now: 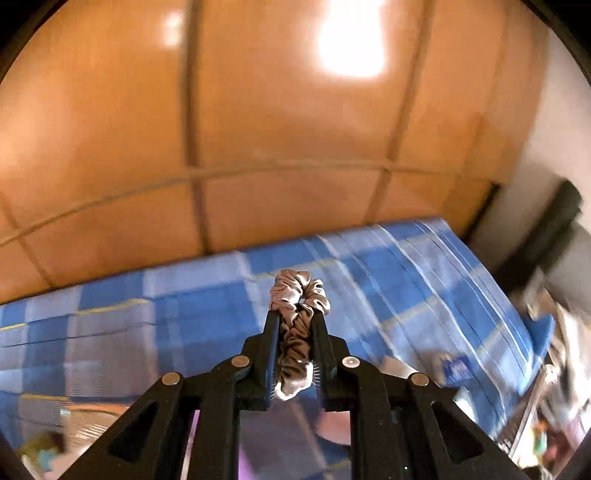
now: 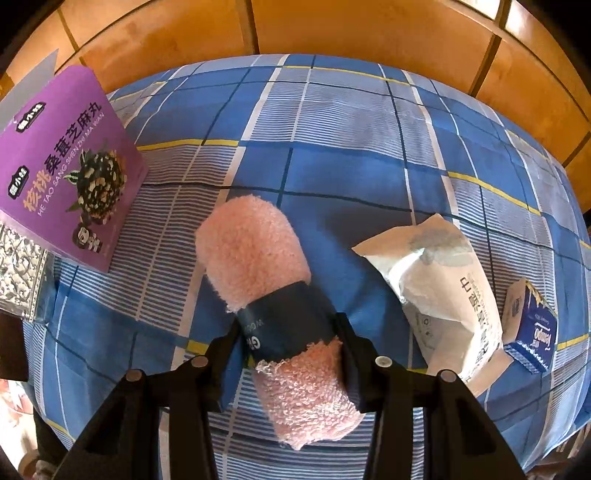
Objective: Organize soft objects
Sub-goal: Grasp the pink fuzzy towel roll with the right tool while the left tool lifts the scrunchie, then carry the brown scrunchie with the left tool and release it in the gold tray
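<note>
My left gripper (image 1: 296, 315) is shut on a grey satin scrunchie (image 1: 298, 295) and holds it in the air above the blue plaid cloth (image 1: 184, 314). The scrunchie fills the gap between the fingers and bulges past the tips. My right gripper (image 2: 288, 325) is closed around a rolled pink towel (image 2: 255, 251) with a dark paper band (image 2: 280, 321). The fingers press the roll at the band. The roll lies on the plaid cloth (image 2: 332, 140), pointing away from me.
A purple snack box (image 2: 70, 166) leans at the left, with a silver patterned packet (image 2: 18, 280) below it. A white wet-wipe pack (image 2: 443, 291) and a small blue tissue pack (image 2: 532, 328) lie at the right. Orange wooden panels (image 2: 332, 29) stand behind.
</note>
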The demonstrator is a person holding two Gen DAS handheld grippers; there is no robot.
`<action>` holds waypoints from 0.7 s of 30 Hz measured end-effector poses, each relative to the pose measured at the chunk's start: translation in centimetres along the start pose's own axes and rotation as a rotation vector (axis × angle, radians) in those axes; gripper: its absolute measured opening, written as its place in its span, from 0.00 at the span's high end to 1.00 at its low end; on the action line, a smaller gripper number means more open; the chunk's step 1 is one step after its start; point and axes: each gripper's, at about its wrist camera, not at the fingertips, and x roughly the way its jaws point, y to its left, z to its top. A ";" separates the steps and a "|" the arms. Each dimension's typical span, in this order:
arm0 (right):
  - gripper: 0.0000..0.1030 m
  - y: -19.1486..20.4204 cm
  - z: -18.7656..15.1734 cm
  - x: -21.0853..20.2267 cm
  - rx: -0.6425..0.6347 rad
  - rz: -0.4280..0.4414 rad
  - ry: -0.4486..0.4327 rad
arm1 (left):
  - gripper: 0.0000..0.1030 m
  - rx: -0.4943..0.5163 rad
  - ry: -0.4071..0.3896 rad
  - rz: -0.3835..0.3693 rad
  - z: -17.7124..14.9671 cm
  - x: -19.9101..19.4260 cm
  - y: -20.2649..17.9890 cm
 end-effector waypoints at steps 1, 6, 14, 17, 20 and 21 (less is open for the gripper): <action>0.56 0.1 -0.1 0.0 -0.004 -0.003 -0.001 | 0.84 -0.016 -0.011 0.031 0.3 -0.7 1.6; 0.56 0.6 -0.3 0.0 -0.021 -0.018 -0.006 | 0.84 -0.093 -0.019 0.238 -1.2 -3.4 10.7; 0.56 1.9 -1.0 0.4 -0.048 -0.045 -0.015 | 0.84 -0.250 -0.053 0.375 -9.0 -9.8 20.9; 0.56 2.3 -1.2 0.2 -0.066 -0.061 -0.023 | 0.84 -0.316 -0.070 0.379 -13.2 -12.6 23.0; 0.56 2.7 -1.4 0.2 -0.076 -0.069 -0.030 | 0.84 -0.368 -0.076 0.403 -18.2 -15.2 24.1; 0.56 2.9 -1.5 0.2 -0.080 -0.072 -0.031 | 0.84 -0.382 -0.077 0.412 -19.5 -15.6 24.2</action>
